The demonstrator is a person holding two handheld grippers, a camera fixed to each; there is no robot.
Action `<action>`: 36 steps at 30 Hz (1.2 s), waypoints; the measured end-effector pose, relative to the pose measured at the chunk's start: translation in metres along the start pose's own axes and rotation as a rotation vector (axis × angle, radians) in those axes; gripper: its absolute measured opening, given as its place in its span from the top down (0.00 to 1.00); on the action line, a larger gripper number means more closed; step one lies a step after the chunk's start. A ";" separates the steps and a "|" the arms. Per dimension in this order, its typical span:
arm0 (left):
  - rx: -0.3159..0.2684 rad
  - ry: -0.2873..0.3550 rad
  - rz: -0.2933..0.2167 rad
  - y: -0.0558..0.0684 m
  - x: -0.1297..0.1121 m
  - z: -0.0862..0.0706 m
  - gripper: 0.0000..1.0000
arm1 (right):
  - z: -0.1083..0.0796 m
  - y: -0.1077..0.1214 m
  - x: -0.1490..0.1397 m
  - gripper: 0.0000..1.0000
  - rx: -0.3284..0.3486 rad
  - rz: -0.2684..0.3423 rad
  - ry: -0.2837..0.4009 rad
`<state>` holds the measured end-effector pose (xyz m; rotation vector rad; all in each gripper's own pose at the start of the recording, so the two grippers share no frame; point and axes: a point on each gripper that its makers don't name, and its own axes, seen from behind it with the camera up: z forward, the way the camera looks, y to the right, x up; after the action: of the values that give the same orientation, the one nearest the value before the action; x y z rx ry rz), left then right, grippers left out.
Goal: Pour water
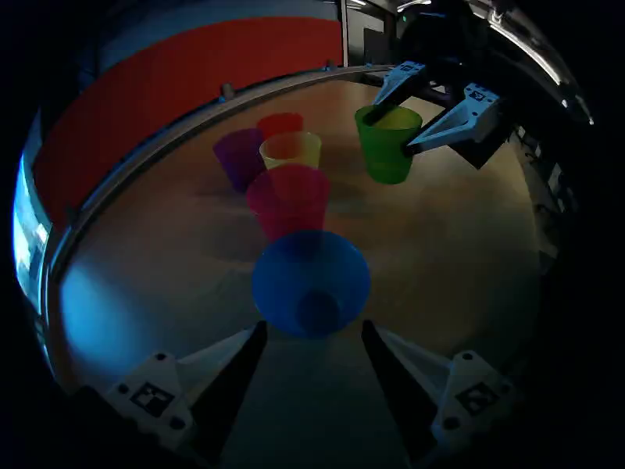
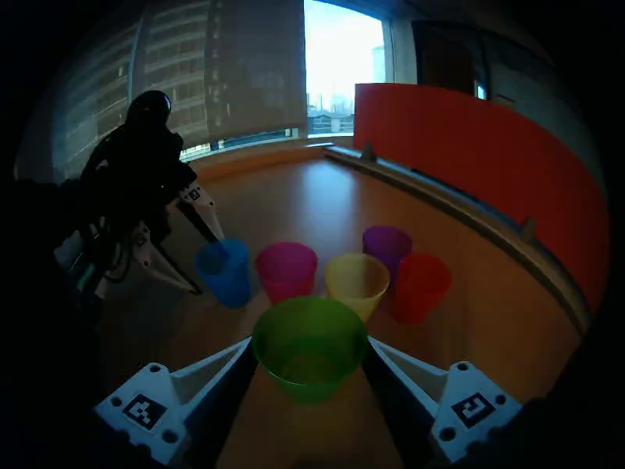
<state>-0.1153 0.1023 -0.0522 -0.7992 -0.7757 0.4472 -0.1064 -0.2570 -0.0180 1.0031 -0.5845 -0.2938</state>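
Two hand-held grippers, each with a cup, over a wooden table (image 1: 461,258). In the left gripper view we see the left gripper (image 1: 312,324) clenched on the blue cup (image 1: 311,273), one finger against each side of its wall; the cup stands upright at the near end of a row. Beyond it in that row come the magenta cup (image 1: 289,199), the yellow cup (image 1: 291,148) and the red cup (image 1: 280,123), each just beside the next, with the purple cup (image 1: 238,156) to the left of the yellow one. Farther off and to the right, the right gripper (image 1: 389,131) grasps the green cup (image 1: 387,152), well apart from the row; its two white fingers meet the cup near the rim on opposite sides. In the right gripper view we look down into the green cup (image 2: 308,352), held upright between that gripper's fingertips (image 2: 238,358); whether its base rests on the table or hangs clear of it we cannot tell, nor can we tell whether any cup holds water. Across the table the left gripper (image 2: 209,266) brackets the blue cup (image 2: 226,273) at the left end of the row. A red partition (image 2: 484,156) runs along one edge of the table, and a window (image 2: 336,70) lies beyond its end; the room is dim, and daylight glints on the table top near the window
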 end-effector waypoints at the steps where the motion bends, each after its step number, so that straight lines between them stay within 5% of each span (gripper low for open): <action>1: 0.002 0.001 0.000 0.001 -0.001 -0.001 0.11 | 0.002 -0.001 -0.002 0.09 0.002 0.001 -0.004; 18: 0.037 0.026 -0.039 -0.002 -0.016 -0.020 0.10 | 0.024 -0.005 -0.027 0.09 0.018 0.000 -0.079; 36: 0.041 0.044 -0.054 0.002 -0.014 -0.023 0.10 | 0.019 -0.007 -0.040 0.07 0.001 -0.002 -0.099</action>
<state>-0.1069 0.0843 -0.0702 -0.7453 -0.7436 0.3950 -0.1498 -0.2544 -0.0289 0.9940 -0.6739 -0.3462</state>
